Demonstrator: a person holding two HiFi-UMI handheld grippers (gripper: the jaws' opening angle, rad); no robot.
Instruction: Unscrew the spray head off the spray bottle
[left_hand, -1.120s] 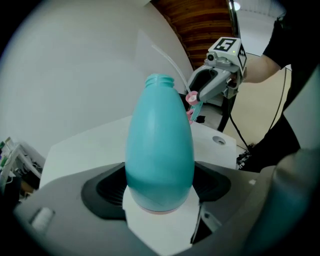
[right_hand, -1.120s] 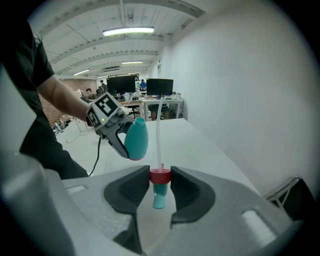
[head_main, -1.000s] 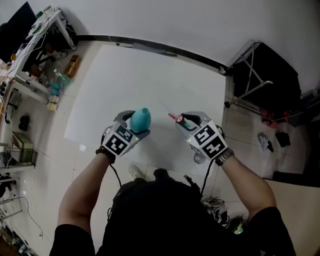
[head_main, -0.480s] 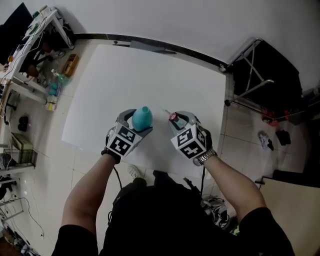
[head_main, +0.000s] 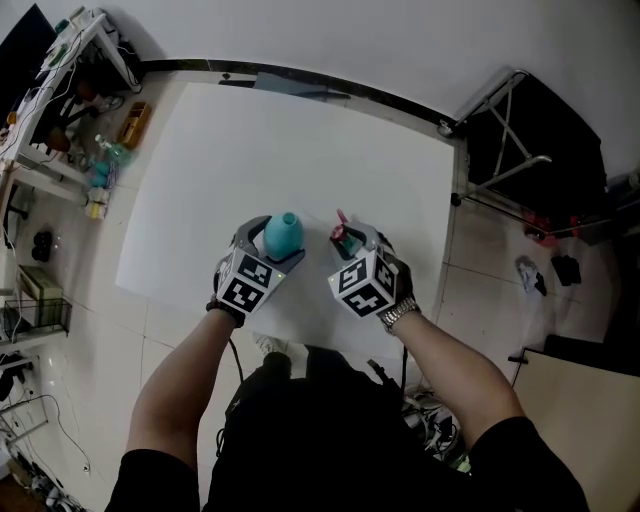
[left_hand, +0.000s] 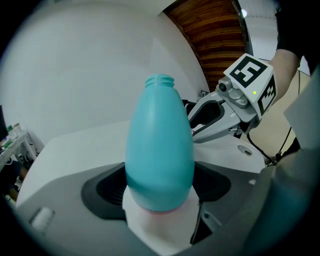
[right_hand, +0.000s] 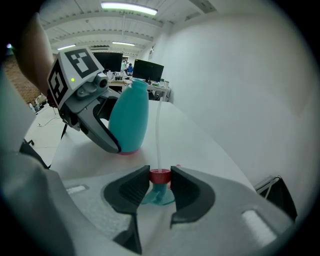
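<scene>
nearest us, our right gripper (head_main: 355, 243) is closed partway on the red collar of the spray head (right_hand: 160, 176), with the dip tube (right_hand: 158, 135) running straight out from the jaws. just to its left and clear of it, our left gripper (left_hand: 160, 195) clamps the teal spray bottle (left_hand: 160, 145) near its base, long axis upright, neck bare. beyond lies the white table (head_main: 250, 140). we judge the head is off, with setting down next.

- teal egg-shaped plastic bottle (head_main: 283, 233) upright between left gripper (head_main: 270, 250) jaws, over near half of flat white table (head_main: 250, 140)
- red-collared plastic spray head (right_hand: 160, 176) between right gripper (head_main: 350, 243) jaws, just right of bottle, not touching it
- cluttered metal shelf rack (head_main: 75, 70) left of table
- black folding stand (head_main: 530, 140) right of table
</scene>
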